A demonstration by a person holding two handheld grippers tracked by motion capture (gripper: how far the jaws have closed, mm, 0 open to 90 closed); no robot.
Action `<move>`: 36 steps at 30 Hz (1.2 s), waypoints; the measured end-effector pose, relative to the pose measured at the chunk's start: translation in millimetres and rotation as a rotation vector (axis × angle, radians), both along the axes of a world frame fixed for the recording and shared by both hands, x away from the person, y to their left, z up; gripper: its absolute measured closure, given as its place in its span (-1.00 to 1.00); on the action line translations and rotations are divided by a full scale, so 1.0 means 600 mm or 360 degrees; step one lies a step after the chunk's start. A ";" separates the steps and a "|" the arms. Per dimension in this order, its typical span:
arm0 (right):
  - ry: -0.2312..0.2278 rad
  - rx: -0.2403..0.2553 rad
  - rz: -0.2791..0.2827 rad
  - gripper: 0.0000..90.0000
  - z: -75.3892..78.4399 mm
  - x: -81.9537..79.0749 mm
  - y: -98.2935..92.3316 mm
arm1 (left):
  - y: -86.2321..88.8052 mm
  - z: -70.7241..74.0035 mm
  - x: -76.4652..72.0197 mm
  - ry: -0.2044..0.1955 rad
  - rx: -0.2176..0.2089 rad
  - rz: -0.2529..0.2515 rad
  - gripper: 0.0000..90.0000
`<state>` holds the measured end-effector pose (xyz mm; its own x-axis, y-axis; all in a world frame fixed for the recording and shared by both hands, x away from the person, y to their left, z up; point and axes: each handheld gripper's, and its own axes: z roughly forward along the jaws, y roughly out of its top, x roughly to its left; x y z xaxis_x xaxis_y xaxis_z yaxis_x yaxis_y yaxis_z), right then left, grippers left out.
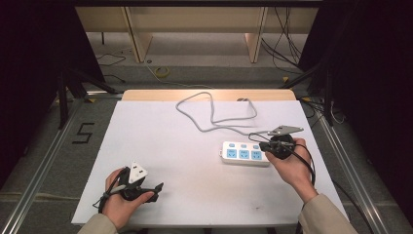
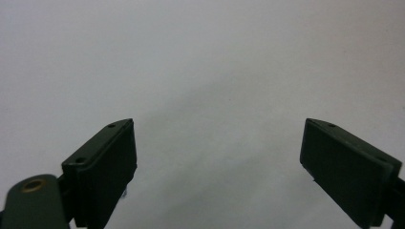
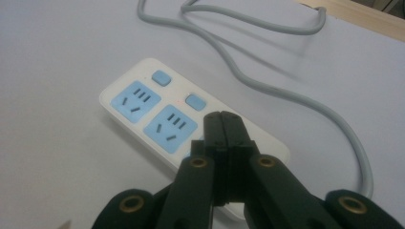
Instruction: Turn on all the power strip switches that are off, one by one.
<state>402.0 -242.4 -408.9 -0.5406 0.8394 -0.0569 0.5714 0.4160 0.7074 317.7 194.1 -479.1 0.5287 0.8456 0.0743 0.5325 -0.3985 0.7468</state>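
A white power strip (image 1: 243, 154) with blue sockets and blue switch buttons lies on the white table (image 1: 185, 141), right of centre. Its grey cable (image 1: 214, 114) loops toward the far edge. My right gripper (image 1: 263, 146) hovers over the strip's right end, jaws shut with nothing between them. In the right gripper view the closed fingertips (image 3: 222, 125) cover the third socket of the power strip (image 3: 157, 114), beside a blue button (image 3: 195, 101). My left gripper (image 1: 157, 191) rests near the front left of the table. Its jaws stand wide open, with bare tabletop between the pads (image 2: 107, 171).
The grey cable (image 3: 267, 62) curls across the far half of the table. A wooden strip (image 1: 209, 94) edges the table's back. Beyond it stand shelving legs and floor cables. Metal rails run along both sides of the table.
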 end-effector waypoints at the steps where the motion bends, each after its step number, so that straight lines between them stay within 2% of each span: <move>1: 0.0000 0.0000 0.0000 1.00 0.000 0.000 0.000 | 0.000 0.000 0.000 -0.0002 0.0000 0.0000 -0.73; 8: 0.0045 -0.0027 0.0001 1.00 0.002 0.016 0.005 | 0.000 0.001 0.000 -0.0006 0.0000 0.0000 -0.74; 36: 0.0183 -0.0091 -0.0002 1.00 -0.001 0.050 0.014 | 0.000 0.000 0.000 -0.0009 0.0000 0.0000 -0.75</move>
